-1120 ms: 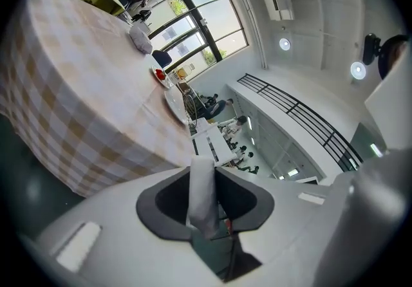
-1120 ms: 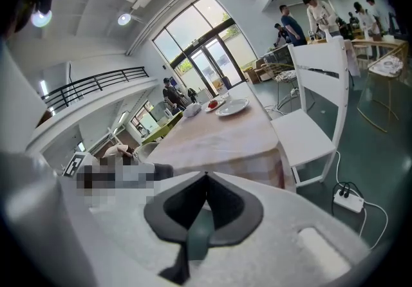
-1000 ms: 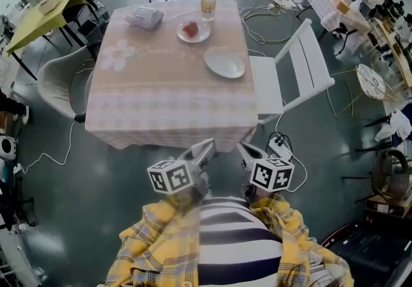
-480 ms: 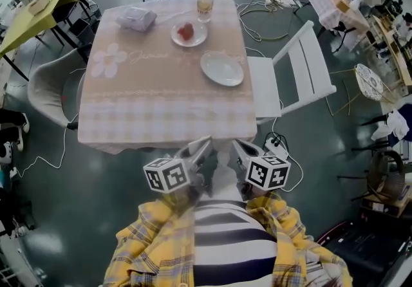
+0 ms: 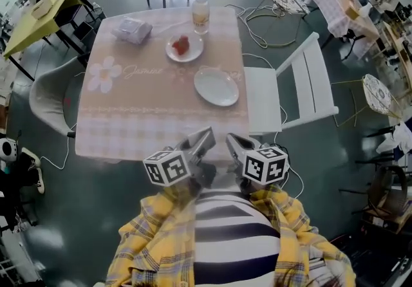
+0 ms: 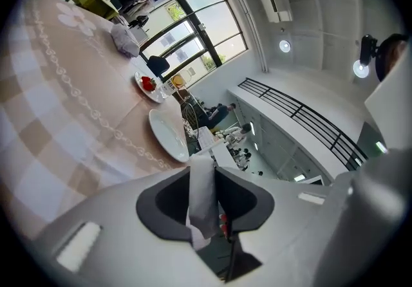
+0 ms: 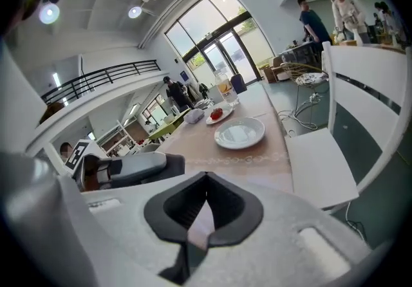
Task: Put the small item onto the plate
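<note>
Grey polished floor (image 5: 96, 215) spreads under a square tabletop (image 5: 148, 115) draped in a pink-and-beige checked cloth with a white flower print. Near its far left corner lies a crumpled clear plastic packet (image 5: 132, 28). To the right of that sits a small white plate (image 5: 195, 52) with the small red item (image 5: 181, 44) lying at its middle. Just behind this plate stands a clear plastic bottle of yellowish liquid (image 5: 200, 14). Nearer the person and a little further right, the empty white oval plate (image 5: 216, 86) rests close to the tabletop's right edge, apart from the plate that carries the red item. A white slatted folding chair (image 5: 290, 96) stands just beside that edge.

At the tabletop's near edge, in front of a yellow plaid shirt (image 5: 148, 240), both tools are held side by side, well short of the crockery. The left claw (image 5: 205, 136) has its jaws pressed together with nothing between them. The right claw (image 5: 233, 141), just beside it, is likewise pressed together and holds nothing. In the right gripper view the oval plate lies ahead of it, with the red item beyond.
</note>
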`<action>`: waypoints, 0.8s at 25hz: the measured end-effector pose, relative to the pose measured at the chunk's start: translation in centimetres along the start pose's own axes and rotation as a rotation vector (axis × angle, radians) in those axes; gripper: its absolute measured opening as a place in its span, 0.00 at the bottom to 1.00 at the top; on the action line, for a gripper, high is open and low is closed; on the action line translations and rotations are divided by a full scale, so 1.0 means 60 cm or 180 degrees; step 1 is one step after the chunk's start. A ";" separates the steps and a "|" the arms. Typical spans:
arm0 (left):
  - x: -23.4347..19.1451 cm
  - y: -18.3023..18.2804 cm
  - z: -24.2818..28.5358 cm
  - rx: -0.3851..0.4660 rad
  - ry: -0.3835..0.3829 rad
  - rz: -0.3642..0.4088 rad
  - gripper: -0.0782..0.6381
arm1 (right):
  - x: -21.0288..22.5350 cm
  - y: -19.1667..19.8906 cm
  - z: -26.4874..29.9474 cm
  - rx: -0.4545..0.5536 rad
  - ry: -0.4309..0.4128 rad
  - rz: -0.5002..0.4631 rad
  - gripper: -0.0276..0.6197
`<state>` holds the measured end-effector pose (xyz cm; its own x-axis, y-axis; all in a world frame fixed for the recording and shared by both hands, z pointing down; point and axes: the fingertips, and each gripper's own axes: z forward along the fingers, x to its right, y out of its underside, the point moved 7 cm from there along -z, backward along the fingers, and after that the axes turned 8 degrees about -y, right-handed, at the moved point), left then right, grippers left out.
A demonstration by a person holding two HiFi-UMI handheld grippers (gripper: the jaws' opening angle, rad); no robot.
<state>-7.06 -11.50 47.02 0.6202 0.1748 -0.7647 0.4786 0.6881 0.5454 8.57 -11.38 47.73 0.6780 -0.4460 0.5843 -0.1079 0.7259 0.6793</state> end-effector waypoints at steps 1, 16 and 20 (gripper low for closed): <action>0.001 -0.003 0.012 0.0010 -0.0008 -0.0002 0.24 | 0.007 -0.008 0.004 -0.0012 -0.0024 -0.0020 0.04; -0.003 -0.057 0.117 0.0159 -0.0231 -0.0021 0.24 | 0.092 -0.091 0.037 -0.0108 -0.0171 -0.0120 0.04; -0.004 -0.067 0.136 0.0058 -0.0219 -0.0002 0.24 | 0.092 -0.107 0.048 -0.0089 -0.0125 -0.0168 0.04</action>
<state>-4.08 -20.05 47.83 0.6609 0.1251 -0.7400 0.4899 0.6750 0.5517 10.94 -20.02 47.85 0.6532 -0.5037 0.5654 -0.0522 0.7149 0.6972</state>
